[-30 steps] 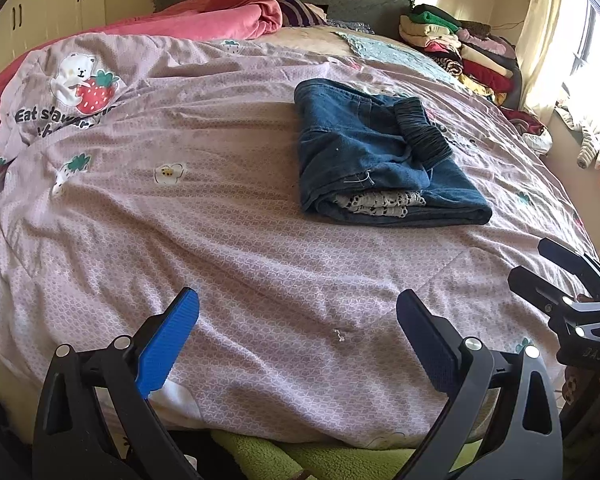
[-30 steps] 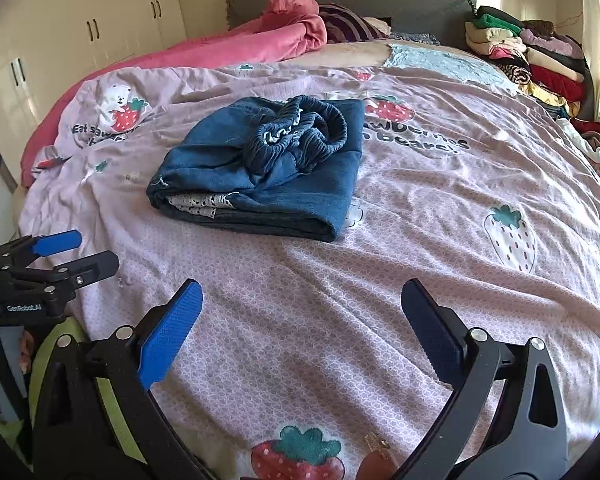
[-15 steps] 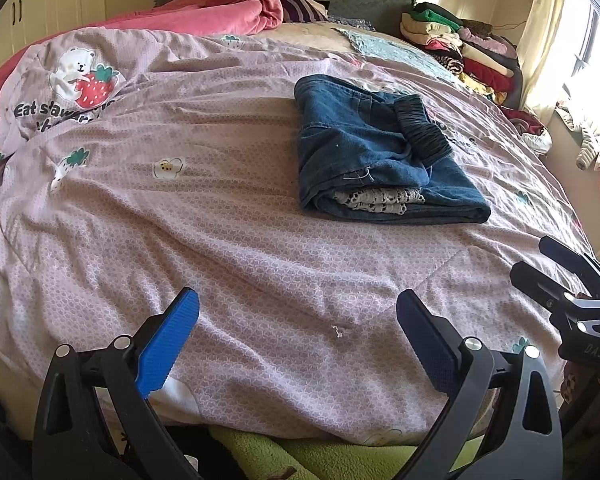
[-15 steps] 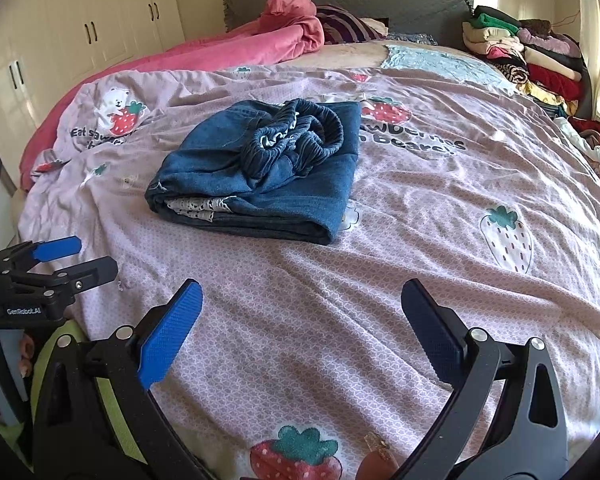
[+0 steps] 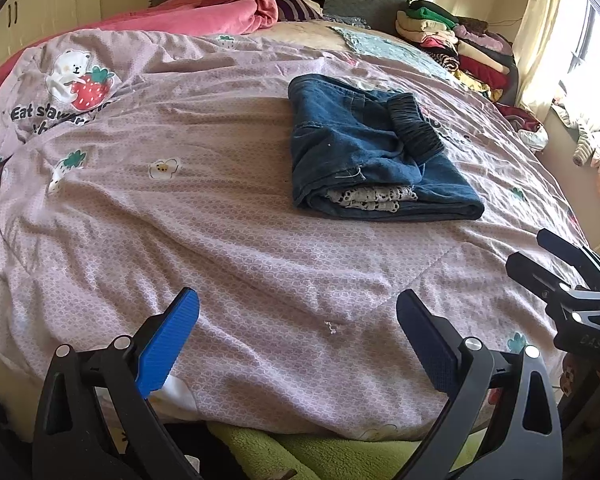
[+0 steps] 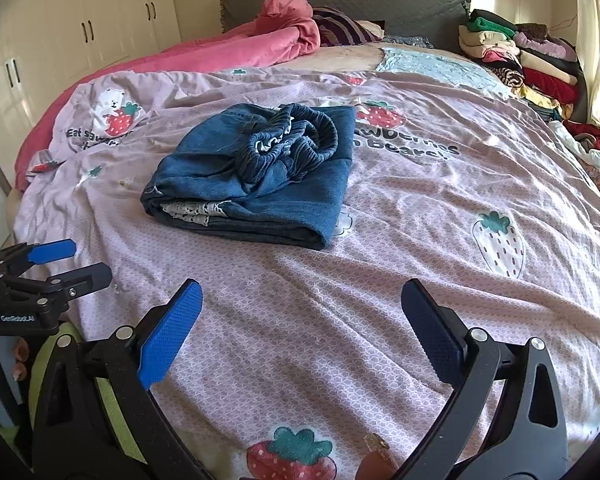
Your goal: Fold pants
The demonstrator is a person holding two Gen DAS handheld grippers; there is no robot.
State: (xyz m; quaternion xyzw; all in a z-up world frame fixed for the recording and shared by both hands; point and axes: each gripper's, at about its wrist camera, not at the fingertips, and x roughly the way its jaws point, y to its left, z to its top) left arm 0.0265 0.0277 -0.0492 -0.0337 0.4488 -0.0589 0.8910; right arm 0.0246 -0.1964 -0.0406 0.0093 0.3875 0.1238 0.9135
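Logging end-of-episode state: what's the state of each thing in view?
jeans: folded, flat on the quilt, waistband bunched on top
left gripper: open, empty
right gripper: open, empty
quilt: spread, wrinkled
wardrobe doors: closed
clothes pile: stacked

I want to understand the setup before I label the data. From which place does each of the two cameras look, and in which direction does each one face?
Left wrist view: sits on the left gripper at the bed's near edge, faces up the bed toward the folded jeans; its own open fingers show, and the right gripper at the right edge.
Right wrist view: sits on the right gripper, faces the same jeans; its open fingers show, and the left gripper at the left edge.
Shared: jeans, strawberry bedspread, pink blanket, clothes stack.
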